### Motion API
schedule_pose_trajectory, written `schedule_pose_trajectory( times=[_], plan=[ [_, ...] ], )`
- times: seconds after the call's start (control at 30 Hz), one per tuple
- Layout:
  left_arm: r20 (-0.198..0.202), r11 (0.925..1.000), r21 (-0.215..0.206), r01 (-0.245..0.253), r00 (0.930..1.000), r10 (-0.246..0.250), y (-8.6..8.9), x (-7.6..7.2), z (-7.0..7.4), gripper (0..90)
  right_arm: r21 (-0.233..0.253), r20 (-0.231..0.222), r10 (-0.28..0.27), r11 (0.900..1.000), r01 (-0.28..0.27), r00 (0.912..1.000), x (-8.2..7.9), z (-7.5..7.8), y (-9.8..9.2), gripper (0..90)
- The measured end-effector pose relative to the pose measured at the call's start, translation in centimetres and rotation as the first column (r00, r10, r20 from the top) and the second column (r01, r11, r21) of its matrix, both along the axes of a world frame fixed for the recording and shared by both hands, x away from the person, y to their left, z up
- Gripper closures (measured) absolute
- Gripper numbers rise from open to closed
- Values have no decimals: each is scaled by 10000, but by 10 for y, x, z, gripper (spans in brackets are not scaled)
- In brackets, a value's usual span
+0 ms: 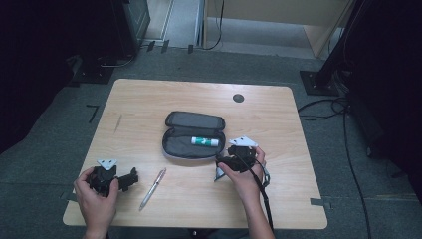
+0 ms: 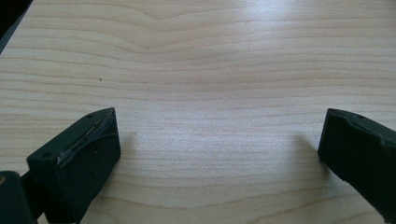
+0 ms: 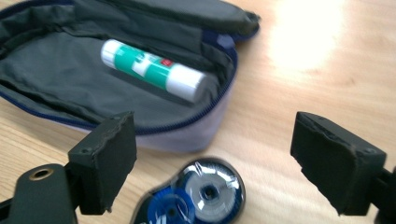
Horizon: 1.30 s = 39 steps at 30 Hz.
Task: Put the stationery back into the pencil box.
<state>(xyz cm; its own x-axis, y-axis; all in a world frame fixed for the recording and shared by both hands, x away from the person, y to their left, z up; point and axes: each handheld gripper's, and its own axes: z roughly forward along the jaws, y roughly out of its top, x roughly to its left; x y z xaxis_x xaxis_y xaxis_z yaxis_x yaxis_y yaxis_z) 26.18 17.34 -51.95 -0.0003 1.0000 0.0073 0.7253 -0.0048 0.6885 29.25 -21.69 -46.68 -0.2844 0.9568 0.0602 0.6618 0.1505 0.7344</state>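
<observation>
Right now the round blue and clear plastic correction tape dispenser (image 3: pixel 196 198) lies flat on the light wooden table (image 1: pixel 278 114), between the spread jaws of the right gripper (image 3: pixel 212 161), which stand apart on either side of it without touching it. In the high view the dispenser (image 1: pixel 219 174) peeks out from under that right gripper (image 1: pixel 234 162), just beside the near right corner of the grey fabric pencil case (image 1: pixel 179 145). The case (image 3: pixel 56 88) lies unzipped with its lid folded back, and a white and green glue stick (image 3: pixel 153 70) lies on its side inside it. A silver pen (image 1: pixel 153 187) lies slantwise on the table nearer the front edge, left of the dispenser. Just left of the pen, the left gripper (image 1: pixel 130 178) is held in the person's left hand (image 1: pixel 97 201); its jaws are wide apart over bare wood (image 2: pixel 219 154), gripping nothing.
</observation>
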Motion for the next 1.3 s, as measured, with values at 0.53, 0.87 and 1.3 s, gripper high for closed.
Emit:
schedule_pose_trajectory(
  times=[0.53,0.87,1.3],
  plan=[
    [-6,10000,4,55,10000,-55,-1,0,0,0,257,-783,-1268,9913,1291,9888,-12,-29,-1,12],
    [-5,10000,-7,82,10000,-82,-1,0,0,0,-457,-853,-1527,9877,1492,9846,-9,-46,20,0],
    [-7,10000,-8,81,10000,-81,-1,0,0,0,-521,-471,-1006,9938,982,9938,-16,-50,18,218]
  ],
)
